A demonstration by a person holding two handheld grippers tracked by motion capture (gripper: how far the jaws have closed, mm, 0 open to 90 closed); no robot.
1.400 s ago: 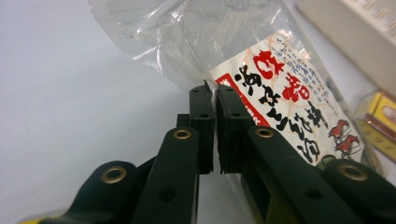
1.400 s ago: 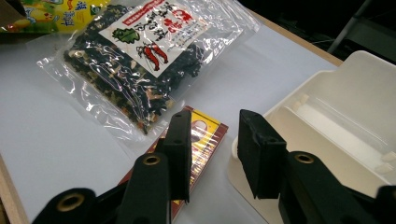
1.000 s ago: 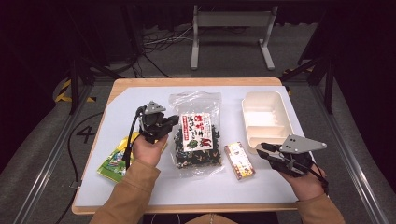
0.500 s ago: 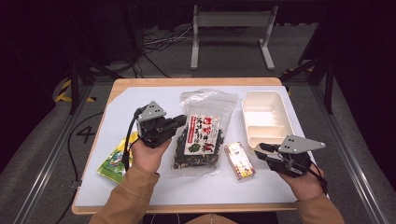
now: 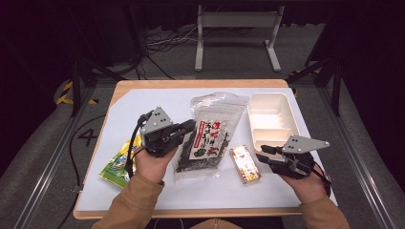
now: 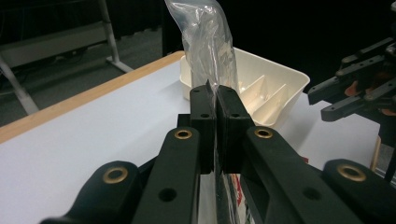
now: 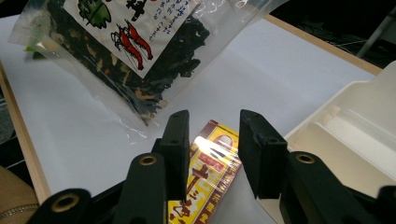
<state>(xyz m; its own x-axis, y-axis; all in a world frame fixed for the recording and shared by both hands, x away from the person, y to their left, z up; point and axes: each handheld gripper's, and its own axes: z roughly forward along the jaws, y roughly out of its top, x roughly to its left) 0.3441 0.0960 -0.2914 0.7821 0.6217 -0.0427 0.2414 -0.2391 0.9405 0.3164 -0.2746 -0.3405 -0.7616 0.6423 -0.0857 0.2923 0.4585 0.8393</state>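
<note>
1. Since the earlier frames, the seaweed bag has been lifted off the table at one side and carried toward the white tray by the left gripper; the jaws of the right gripper have just been opening, with nothing pressed between them.
2. The left gripper is clamped on the bag's clear edge, with film pinched between the closed pads. The bag hangs tilted ahead of that gripper, its lower end apparently near or on the table.
3. The right gripper is held parted just above the small red-and-yellow packet, which lies beyond its tips and beside the tray. The packet is not gripped.
4. A slip is judged possible: only thin, smooth film is held, so the bag's weight could pull it out of the pads if it is swung.
5. The dangling lower end could be dragged across the packet and push it away from the right gripper's line.
6. The two grippers are near each other, so a collision could occur if both are advanced toward the tray together.
7. The bag looks longer than the tray's compartments and may be caught on the rim.
8. A green packet lies behind the left gripper, well out of the way.
</note>
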